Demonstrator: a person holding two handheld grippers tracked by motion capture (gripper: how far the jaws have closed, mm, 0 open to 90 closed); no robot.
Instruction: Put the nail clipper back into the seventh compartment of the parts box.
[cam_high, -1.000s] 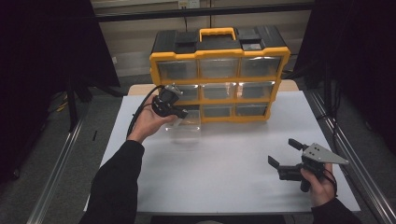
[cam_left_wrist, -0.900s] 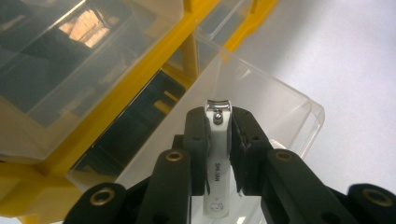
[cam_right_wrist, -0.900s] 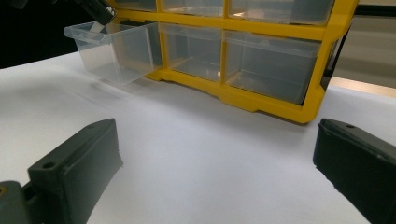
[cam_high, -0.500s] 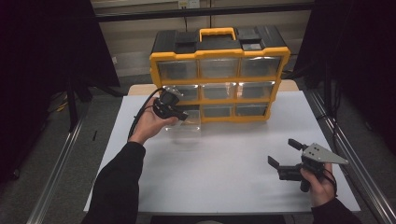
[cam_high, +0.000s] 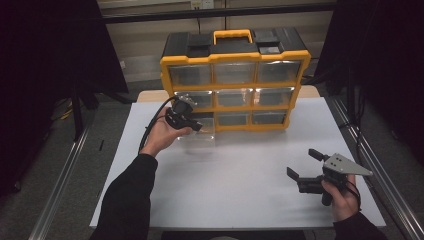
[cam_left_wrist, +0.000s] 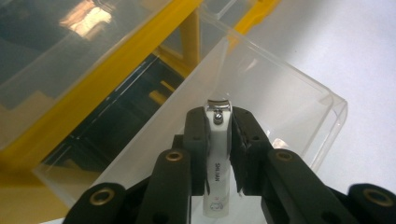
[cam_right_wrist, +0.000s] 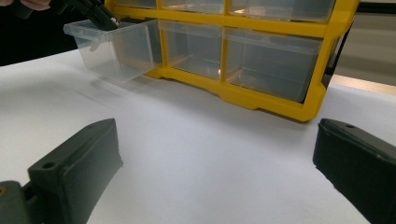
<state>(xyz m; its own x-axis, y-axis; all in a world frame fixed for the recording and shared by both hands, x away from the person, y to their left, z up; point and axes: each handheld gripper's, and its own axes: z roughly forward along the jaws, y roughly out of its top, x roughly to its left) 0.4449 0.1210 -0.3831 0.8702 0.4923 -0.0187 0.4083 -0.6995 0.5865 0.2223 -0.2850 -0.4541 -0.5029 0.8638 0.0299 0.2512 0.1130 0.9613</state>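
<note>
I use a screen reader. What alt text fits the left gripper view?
The left gripper clamps a white nail clipper above a pulled-out clear drawer of a yellow organizer on a white table.

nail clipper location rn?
The nail clipper is clamped in the left gripper, held over the pulled-out clear drawer at the bottom left of the yellow organizer, left of centre in the high view.

a lab or test bench, not a home – a white table (cam_high: 240, 175) ringed by black curtains (cam_high: 45, 60), metal frame rails (cam_high: 60, 185) on a grey floor, a yellow parts organiser (cam_high: 235, 75) on top.
</note>
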